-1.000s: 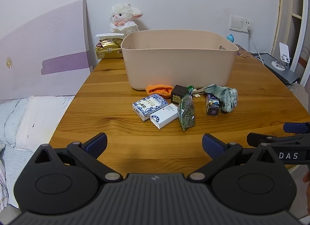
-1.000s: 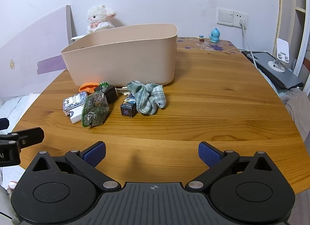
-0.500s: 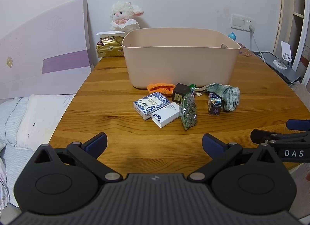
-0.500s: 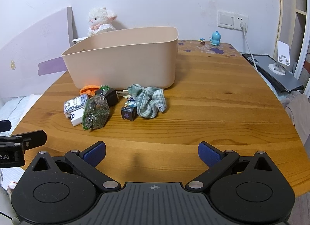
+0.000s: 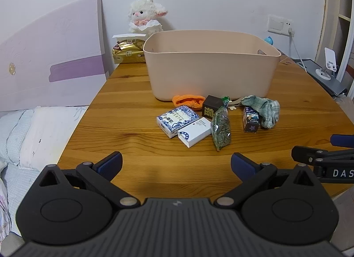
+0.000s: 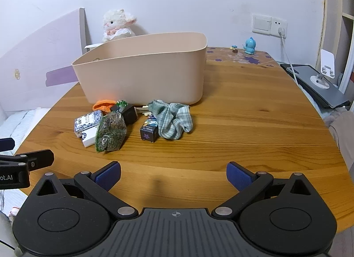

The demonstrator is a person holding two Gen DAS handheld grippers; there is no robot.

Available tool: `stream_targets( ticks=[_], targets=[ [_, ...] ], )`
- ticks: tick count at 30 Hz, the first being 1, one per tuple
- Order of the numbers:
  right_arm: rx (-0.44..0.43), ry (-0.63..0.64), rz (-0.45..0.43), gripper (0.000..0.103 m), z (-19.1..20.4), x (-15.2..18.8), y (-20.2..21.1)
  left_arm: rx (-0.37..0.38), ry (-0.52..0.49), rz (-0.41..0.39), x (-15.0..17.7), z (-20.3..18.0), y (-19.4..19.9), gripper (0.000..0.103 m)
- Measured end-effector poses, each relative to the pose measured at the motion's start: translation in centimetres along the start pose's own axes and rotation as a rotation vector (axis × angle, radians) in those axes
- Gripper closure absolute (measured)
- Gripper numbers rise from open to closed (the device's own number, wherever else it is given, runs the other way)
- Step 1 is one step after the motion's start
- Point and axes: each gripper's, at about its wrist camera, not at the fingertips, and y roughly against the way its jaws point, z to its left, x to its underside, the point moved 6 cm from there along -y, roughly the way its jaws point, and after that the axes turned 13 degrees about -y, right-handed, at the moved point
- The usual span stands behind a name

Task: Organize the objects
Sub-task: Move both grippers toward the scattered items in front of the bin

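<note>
Beige plastic bin [image 5: 210, 75] on wooden table [image 5: 132, 146], small clutter just before it.

Home bedroom: bed w/ pillow [image 5: 33, 133], plush lamb [image 5: 145, 19] by table.

Small clutter [image 5: 218, 117] against the peach bin [image 5: 210, 73]

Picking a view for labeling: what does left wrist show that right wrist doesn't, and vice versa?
Left wrist only: gold foil pack behind the bin's left corner, and the white box shown nearly whole.

Right wrist only: small mushroom figurine, the purple-flowered mat, and the blue toy figure in full.

Both: beige bin, checked cloth, dried-herb bag, blue-and-white patterned box, orange item, plush lamb. Left gripper and right gripper have fingers spread, holding nothing.
</note>
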Motion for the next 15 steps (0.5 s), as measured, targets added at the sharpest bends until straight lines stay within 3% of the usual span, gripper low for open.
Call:
stream_targets(
  ticks=[15],
  targets=[
    [0.003, 0.001, 0.014, 0.0, 0.0, -1.2, -2.3, 0.015, 0.006, 0.035, -0.5, 1.5, -2.6, 0.0]
  ],
)
